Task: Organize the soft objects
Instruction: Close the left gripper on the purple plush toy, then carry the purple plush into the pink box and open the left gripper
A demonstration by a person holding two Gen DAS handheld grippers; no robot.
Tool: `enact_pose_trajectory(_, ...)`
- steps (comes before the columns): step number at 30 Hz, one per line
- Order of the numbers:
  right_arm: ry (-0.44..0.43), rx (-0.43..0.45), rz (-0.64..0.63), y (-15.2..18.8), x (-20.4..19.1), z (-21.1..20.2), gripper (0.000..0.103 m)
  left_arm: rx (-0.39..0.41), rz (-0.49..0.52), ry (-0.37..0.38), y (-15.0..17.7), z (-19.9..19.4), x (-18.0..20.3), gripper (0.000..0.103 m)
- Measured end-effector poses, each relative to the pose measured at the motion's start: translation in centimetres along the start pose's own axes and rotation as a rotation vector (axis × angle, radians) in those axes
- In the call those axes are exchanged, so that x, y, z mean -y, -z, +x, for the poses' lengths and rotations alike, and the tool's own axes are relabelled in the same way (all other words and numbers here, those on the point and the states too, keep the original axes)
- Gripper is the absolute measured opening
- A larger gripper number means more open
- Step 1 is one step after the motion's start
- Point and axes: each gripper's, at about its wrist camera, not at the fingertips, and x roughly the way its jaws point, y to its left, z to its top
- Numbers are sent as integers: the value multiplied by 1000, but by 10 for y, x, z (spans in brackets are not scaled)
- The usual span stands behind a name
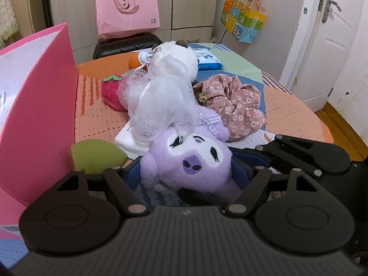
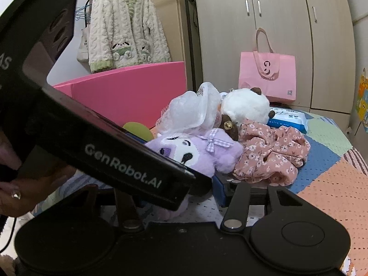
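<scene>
A purple plush toy [image 1: 191, 158] lies face-up at the near end of a pile on the patchwork cloth [image 1: 289, 112]. My left gripper [image 1: 186, 170] has a blue pad against each side of its head and is shut on it. The right gripper [image 1: 299, 158] reaches in from the right, close beside the left one. In the right wrist view the left gripper's body [image 2: 128, 168] crosses the frame and hides the right gripper's [image 2: 181, 197] left finger. Its right pad [image 2: 218, 188] sits beside the plush [image 2: 207, 154]. A white mesh puff [image 1: 161, 101] rests on the plush.
Behind lie a white plush [image 1: 177, 55], a strawberry plush [image 1: 112, 92], a floral scrunchie [image 1: 237, 105], a green sponge [image 1: 96, 154] and a wipes pack [image 1: 207, 59]. An open pink box [image 1: 39, 105] stands at the left. A person's hand [image 2: 23, 184] holds the left gripper.
</scene>
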Motion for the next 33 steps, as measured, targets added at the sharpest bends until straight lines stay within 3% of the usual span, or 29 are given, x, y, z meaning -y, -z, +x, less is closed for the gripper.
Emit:
enact_pose_trajectory(12, 19, -65, 52, -2, -15, -16, 57, -17, 3, -5, 13, -21, 10, 77)
enact_pose_trajectory(18, 12, -112, 102, -6, -25, -30, 57, -38, -41, 12, 22, -40, 11, 77)
enact_pose_trajectory(27, 20, -179, 79, -12, -63, -52, 57, -66, -82, 55, 40, -76, 4, 78)
enact_pose_trajectory(33, -9, -183, 27, -15, -97, -61, 57, -48, -112, 27, 57, -107, -7, 78)
